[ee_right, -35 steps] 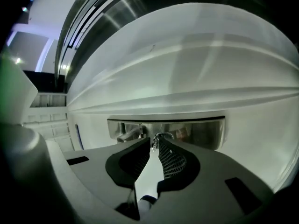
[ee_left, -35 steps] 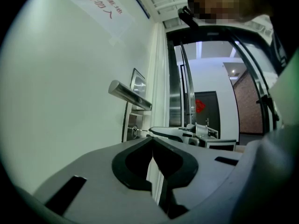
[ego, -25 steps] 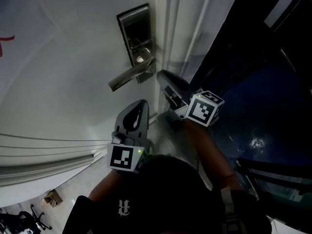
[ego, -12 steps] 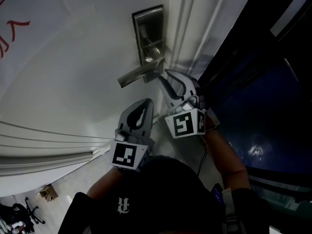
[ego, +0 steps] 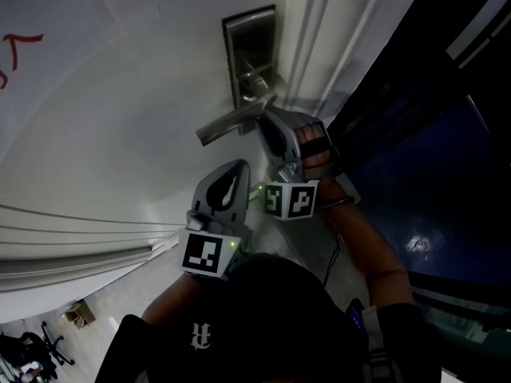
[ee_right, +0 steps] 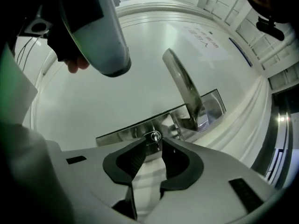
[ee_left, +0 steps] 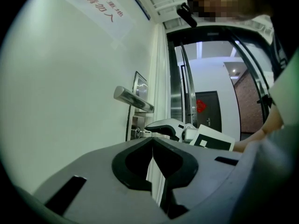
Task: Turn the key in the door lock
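1. the key (ee_right: pixel 156 143) is seated in the lock (ee_right: pixel 153 136), under the handle (ee_right: pixel 184 85). in the head view it lies at 12 o'clock from the right gripper (ego: pixel 267 122).
2. right gripper: jaws narrowly apart and straddling the key. the key sits nearer one pad, with a slit on the other side. no firm bite shows.
3. left gripper (ego: pixel 233 172): jaws pressed together on nothing, parked at 7 o'clock from the right one, off the door (ego: pixel 120 118).
4. step in hand, as judged: clamp, then turn. close squarely on the key head before any twist.
5. rotate about the key's own axis. prying sideways would likely make the thin metal slip.
6. route the wrist clear of the handle at 10 o'clock.
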Demonstrator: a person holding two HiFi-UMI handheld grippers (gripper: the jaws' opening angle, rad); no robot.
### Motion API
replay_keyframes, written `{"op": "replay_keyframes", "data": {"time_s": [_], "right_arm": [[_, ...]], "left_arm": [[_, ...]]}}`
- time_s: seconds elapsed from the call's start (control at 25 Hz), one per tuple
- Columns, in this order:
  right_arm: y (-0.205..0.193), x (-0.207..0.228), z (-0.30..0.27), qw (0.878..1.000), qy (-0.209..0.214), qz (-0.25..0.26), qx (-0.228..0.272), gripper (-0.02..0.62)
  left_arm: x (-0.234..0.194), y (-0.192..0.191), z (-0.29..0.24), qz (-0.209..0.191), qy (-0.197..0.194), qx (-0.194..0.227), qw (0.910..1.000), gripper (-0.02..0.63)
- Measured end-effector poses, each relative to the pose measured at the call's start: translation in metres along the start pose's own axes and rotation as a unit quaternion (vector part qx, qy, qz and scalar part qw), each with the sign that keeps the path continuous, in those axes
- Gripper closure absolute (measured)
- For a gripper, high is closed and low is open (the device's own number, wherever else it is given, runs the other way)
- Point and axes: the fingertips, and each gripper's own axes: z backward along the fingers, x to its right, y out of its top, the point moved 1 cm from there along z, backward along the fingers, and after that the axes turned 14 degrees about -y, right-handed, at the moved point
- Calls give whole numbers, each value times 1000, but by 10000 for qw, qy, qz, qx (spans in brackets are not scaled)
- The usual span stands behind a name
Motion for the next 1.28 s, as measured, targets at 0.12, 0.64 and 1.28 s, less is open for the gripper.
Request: {"op": "replay_keyframes", "data": {"time_s": [0.12, 0.64, 1.28], "right_arm": [[0, 0, -5, 9999, -120, 119, 4, 508], [4, 5, -8, 9993, -100, -364, -82, 557], [-4, 12, -11, 8694, 773, -4745, -1138, 575]], "left_arm": [[-4, -1, 1, 34, 12, -14, 10000, 600], [-12, -2, 1, 54, -36, 14, 10000, 600], [-13, -2, 4, 57, 12, -22, 10000, 600]]}}
